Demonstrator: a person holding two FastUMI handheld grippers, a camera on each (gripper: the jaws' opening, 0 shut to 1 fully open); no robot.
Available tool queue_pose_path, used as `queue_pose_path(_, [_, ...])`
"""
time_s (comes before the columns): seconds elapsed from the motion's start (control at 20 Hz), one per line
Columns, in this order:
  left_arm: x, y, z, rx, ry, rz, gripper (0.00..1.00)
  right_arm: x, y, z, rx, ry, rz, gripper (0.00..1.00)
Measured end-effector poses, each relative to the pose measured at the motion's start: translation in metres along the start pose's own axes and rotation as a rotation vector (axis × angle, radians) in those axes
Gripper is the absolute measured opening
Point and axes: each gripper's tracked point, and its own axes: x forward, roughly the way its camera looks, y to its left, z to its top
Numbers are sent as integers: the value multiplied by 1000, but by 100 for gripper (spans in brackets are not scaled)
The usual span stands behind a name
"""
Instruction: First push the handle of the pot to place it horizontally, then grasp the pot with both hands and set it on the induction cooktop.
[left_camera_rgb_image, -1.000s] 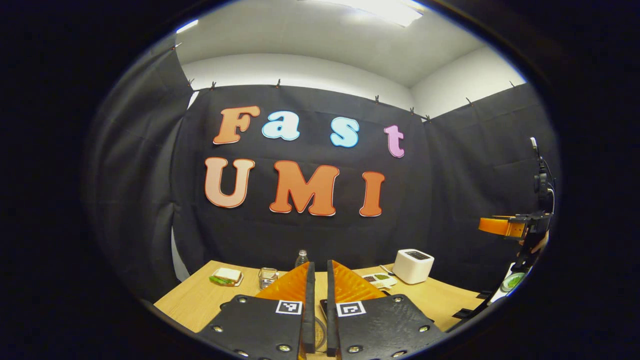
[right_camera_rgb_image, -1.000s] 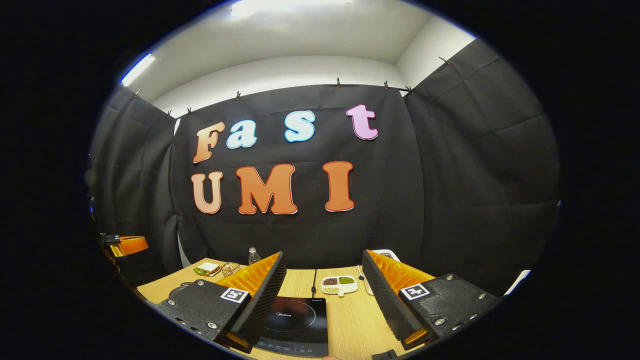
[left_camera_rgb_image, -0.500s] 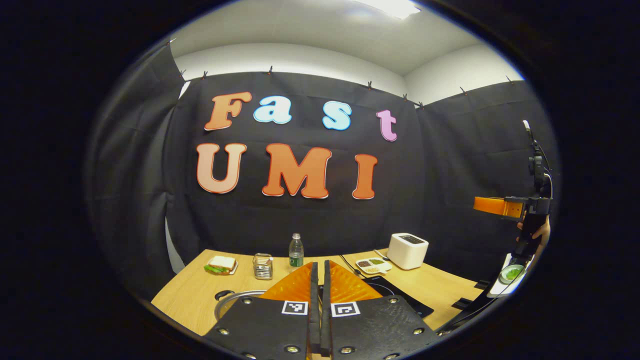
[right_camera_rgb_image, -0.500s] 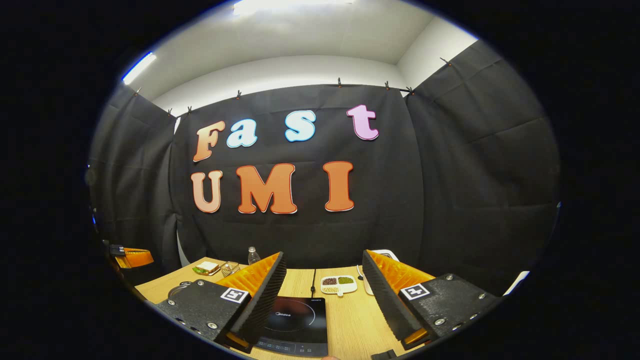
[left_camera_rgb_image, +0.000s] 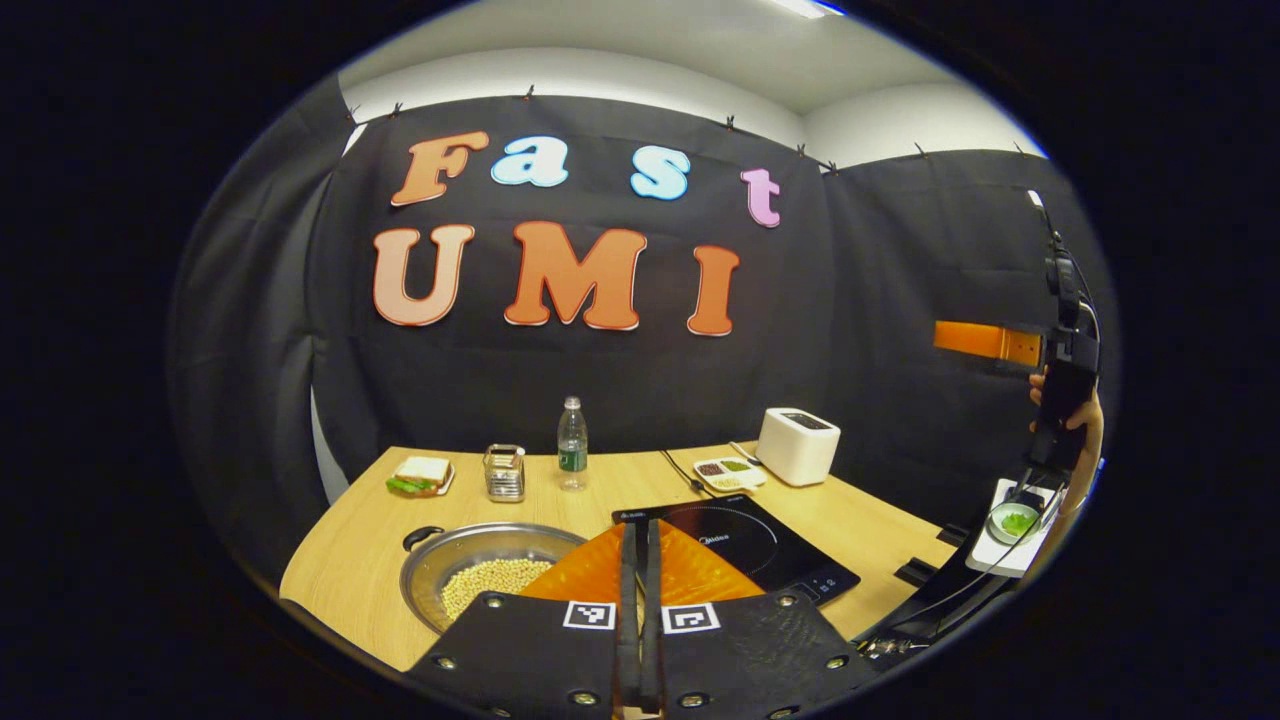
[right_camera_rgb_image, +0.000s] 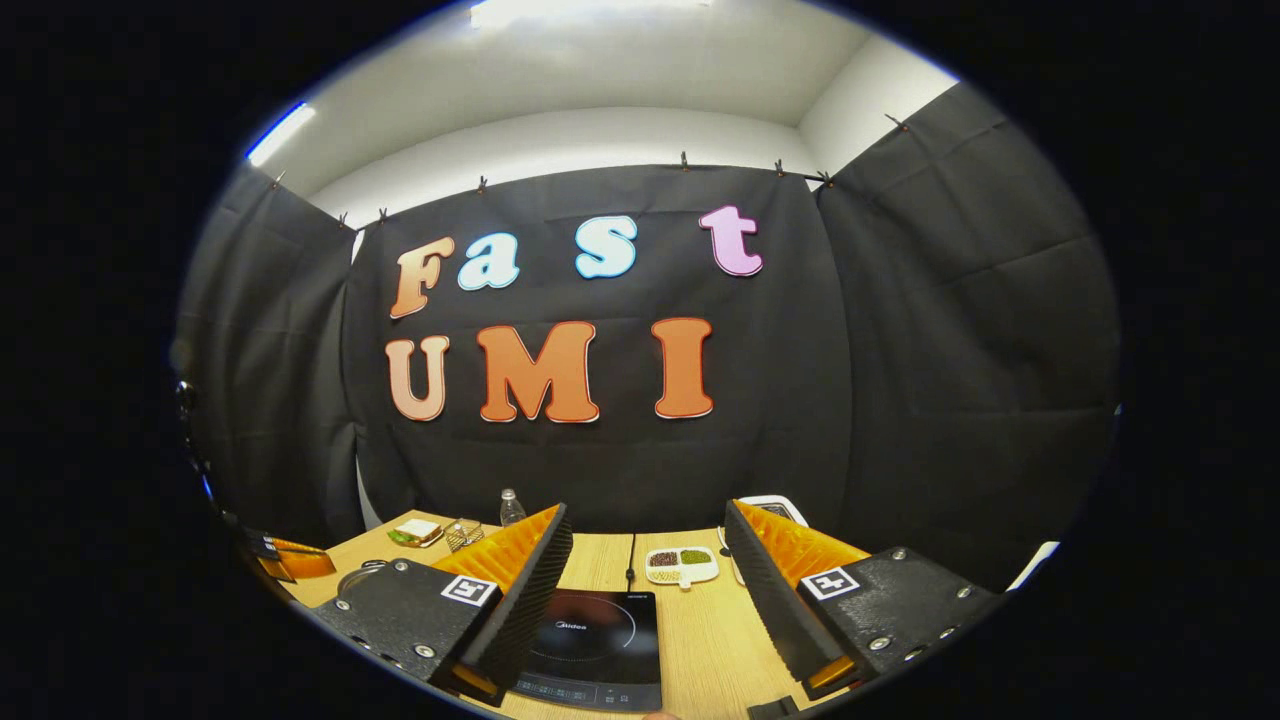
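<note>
Since 1 s ago: left gripper (left_camera_rgb_image: 636, 560) tipped down, jaws gone from a narrow gap to pressed together w/ nothing between; more of surface (left_camera_rgb_image: 340, 550) now showing in left gripper view. Right gripper (right_camera_rgb_image: 640, 560) barely shifted, jaws wide apart, empty, held above surface. Pot (left_camera_rgb_image: 480, 575) at lower left of left gripper view, steel, full of pale beans, black handle (left_camera_rgb_image: 422, 537) at its upper-left rim; sits on surface just left of induction cooktop (left_camera_rgb_image: 740, 545), not on it. Cooktop at bottom centre in right gripper view (right_camera_rgb_image: 595, 650), between the jaws. Toward back edge in left gripper view: sandwich (left_camera_rgb_image: 420, 474), wire holder (left_camera_rgb_image: 504, 472), bottle (left_camera_rgb_image: 572, 457), divided dish (left_camera_rgb_image: 728, 473), white toaster (left_camera_rgb_image: 798, 446). Right gripper also at right edge of left gripper view (left_camera_rgb_image: 985, 342), hand (left_camera_rgb_image: 1080, 425) on its grip.
</note>
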Motion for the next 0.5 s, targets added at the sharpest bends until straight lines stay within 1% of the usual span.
queue_pose_path(0.2, [8, -6, -41, 23, 103, -18, 2, 3, 4, -8, 6, 17, 13, 95])
queue_pose_path(0.5, [11, -19, -87, 2, 214, -62, 2, 5, 8, -18, 22, 39, 27, 95])
